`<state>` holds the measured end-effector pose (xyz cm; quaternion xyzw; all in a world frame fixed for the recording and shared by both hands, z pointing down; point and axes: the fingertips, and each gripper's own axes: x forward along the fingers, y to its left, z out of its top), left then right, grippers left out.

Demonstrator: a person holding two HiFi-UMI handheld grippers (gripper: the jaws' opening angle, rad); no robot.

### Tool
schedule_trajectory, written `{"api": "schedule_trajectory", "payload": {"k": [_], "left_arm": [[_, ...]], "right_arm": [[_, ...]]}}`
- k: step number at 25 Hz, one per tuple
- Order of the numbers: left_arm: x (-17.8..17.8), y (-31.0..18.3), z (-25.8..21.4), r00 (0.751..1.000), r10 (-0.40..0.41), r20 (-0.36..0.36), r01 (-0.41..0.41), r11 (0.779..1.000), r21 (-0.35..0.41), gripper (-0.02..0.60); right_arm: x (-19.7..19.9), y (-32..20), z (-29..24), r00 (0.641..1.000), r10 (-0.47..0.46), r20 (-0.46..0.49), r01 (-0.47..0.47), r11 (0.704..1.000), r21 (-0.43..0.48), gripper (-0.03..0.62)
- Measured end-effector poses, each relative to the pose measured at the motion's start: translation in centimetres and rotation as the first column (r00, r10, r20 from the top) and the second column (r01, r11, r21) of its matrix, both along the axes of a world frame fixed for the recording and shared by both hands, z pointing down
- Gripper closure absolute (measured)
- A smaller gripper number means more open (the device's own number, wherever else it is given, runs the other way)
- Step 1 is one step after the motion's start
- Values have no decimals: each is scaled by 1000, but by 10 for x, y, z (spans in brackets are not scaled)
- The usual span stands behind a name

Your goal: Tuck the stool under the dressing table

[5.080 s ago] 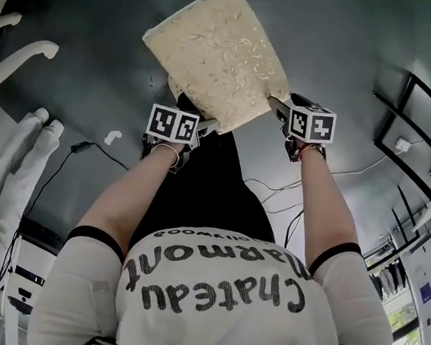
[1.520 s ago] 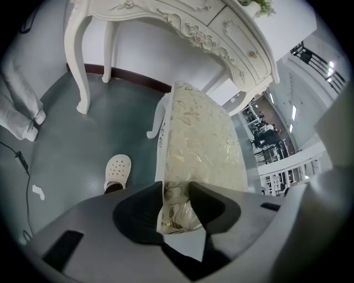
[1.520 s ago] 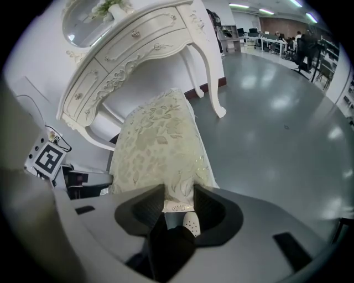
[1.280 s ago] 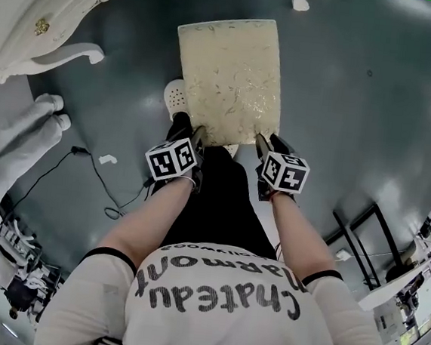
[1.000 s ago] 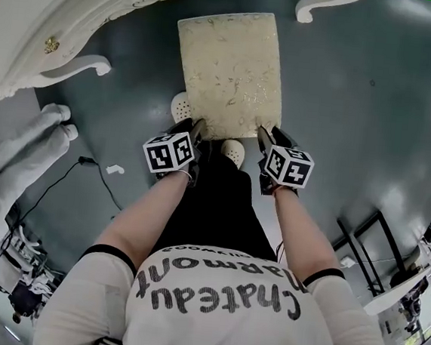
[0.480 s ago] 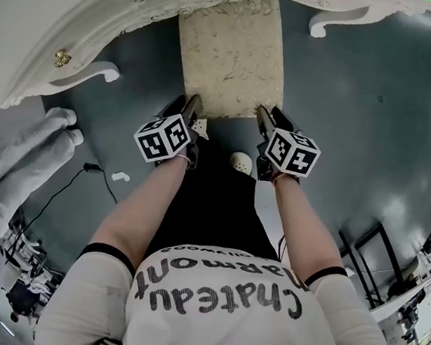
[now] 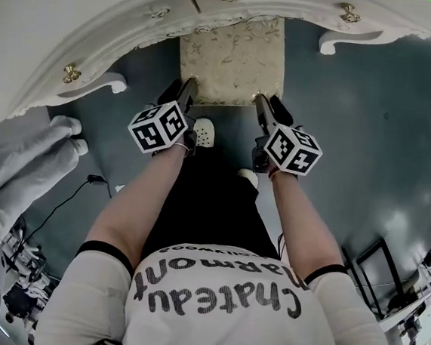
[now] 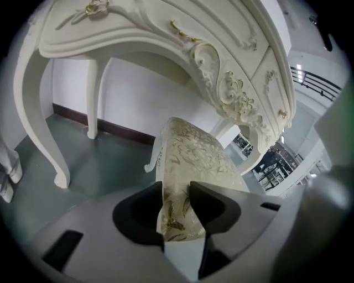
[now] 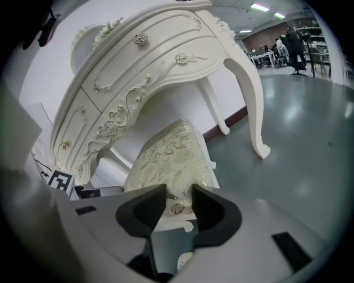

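The stool (image 7: pixel 232 59) has a cream floral cushion; its far part lies under the front edge of the white carved dressing table (image 7: pixel 100 28). My left gripper (image 7: pixel 185 89) is shut on the seat's near left edge, my right gripper (image 7: pixel 259 101) on its near right edge. In the left gripper view the jaws (image 8: pixel 176 188) pinch the cushion rim, and the stool (image 8: pixel 196 152) runs ahead beneath the table (image 8: pixel 166 33). In the right gripper view the jaws (image 9: pixel 179 190) have just been closing, with the stool's (image 9: pixel 166 152) corner between them, below the table's drawers (image 9: pixel 144 55).
The table's curved legs (image 7: pixel 110 83) (image 7: pixel 342 42) stand either side of the stool. The person's white shoes (image 7: pixel 204 133) are just behind it. A cable (image 7: pixel 93 183) and a white padded object (image 7: pixel 27 157) lie at the left; black frames (image 7: pixel 376 274) stand at the right.
Both grippers and the stool have moved forward toward the table. The seat's far end, free of the table a second ago, now lies beneath its front edge.
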<state>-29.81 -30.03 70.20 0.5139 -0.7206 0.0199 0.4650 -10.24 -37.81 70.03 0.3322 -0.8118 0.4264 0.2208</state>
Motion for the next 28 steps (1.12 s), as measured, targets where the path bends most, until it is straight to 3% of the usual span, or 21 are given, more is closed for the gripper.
{"api": "schedule_trajectory", "payload": {"k": [4,9,17,23,28], "left_arm": [[-26,-16,-10,997,1,74,-4,999,38,427],[-33,-25,-38,999,-24,48,17,990,143,428],[-10,-10,-61,994,87,62,-97,978,186,428],[-11,0,-66,998,52,25,-57,973,225,428],[-4,-1,-72,997,73,-1,-70,964,256,428]], "right_arm": [[-25,-12,-1,998,43,41,-43,999,13,441],[-54,-24,-2,987,120,105,-122,993,10,455],[-111,-44,-2,995,50,83,-58,994,94,469],[-137,-70,-3,997,20,78,-35,981,193,471],[-145,-97,-3,999,20,36,-29,955,294,471]]}}
